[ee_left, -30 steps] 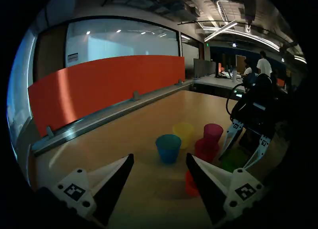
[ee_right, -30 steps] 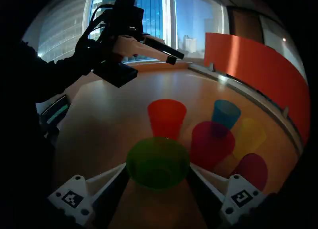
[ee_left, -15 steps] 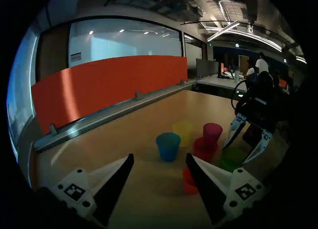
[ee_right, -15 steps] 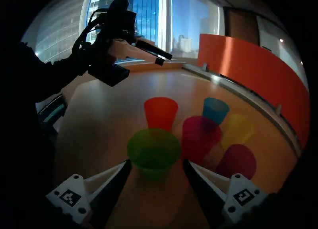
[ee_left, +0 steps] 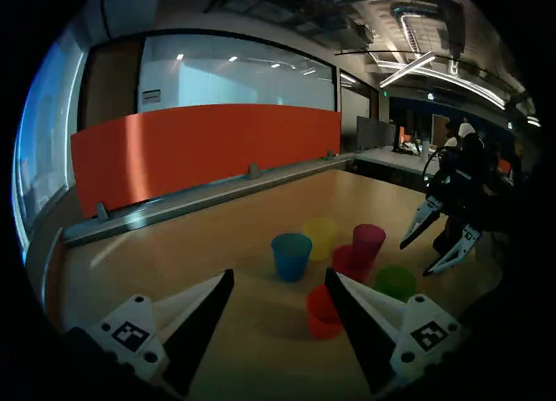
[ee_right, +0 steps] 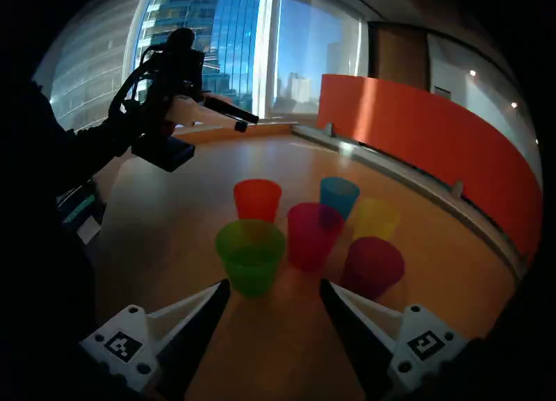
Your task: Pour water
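Left tool [ee_left: 278,272]: white wedge fingers [ee_left: 167,317], black inner faces, square black-white marker tags [ee_left: 131,335], dark screws [ee_left: 142,357]. Right tool [ee_right: 274,283] alike (seen afar: black housing [ee_left: 465,168], looping black cable [ee_left: 427,166]). Dark sleeve [ee_right: 76,147].

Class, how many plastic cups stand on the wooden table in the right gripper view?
6: translucent green plastic cup nearest; orange cup behind it; magenta cup central; blue cup and yellow cup farther back; dark red cup front right. None seems hidden.
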The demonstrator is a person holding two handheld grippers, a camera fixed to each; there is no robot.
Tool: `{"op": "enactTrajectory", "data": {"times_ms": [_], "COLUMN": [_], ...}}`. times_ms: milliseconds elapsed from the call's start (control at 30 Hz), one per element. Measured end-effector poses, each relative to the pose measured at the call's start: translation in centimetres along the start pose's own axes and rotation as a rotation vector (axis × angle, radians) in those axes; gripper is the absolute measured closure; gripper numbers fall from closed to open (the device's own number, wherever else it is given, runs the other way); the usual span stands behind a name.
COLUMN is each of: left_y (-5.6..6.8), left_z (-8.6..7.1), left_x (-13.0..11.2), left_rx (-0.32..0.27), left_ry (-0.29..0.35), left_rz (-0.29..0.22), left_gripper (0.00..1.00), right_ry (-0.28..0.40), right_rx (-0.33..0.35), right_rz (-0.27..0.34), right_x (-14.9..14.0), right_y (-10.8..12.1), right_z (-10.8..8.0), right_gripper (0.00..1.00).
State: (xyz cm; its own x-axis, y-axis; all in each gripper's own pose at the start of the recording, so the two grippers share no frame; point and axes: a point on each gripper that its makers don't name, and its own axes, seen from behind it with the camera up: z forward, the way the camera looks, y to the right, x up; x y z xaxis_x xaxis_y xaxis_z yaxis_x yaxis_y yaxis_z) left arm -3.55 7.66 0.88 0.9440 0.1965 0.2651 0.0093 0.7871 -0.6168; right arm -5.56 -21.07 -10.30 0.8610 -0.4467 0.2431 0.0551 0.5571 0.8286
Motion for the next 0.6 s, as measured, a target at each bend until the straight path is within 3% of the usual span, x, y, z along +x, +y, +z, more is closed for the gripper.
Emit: {"op": "enactTrajectory", "data": {"times_ms": [200,400,600], "left_y": [-0.2,-0.7,-0.3], "left_z": [-1.3,-2.6,-3.7], "left_x": [0.5,1.2,1.8], "left_rx": [0.064,0.163,0.230], "left_ry": [0.042,0.092,0.144], "left_rz": [-0.017,0.018,0.045], "left_gripper": [0.02,0.02,0.02], "right_ry": [0.050,0.116,0.196], "right_rx": [-0.064,-0.168,-0.264], "right_rz": [0.022,0.046,0.087], "right_x": [0.9,2.2,4.0], "right_y": [1.4,3.9,6.4], "right_z": [-1.8,-3.3,-5.1], "right_gripper": [0.00,0.00,0.00]}}
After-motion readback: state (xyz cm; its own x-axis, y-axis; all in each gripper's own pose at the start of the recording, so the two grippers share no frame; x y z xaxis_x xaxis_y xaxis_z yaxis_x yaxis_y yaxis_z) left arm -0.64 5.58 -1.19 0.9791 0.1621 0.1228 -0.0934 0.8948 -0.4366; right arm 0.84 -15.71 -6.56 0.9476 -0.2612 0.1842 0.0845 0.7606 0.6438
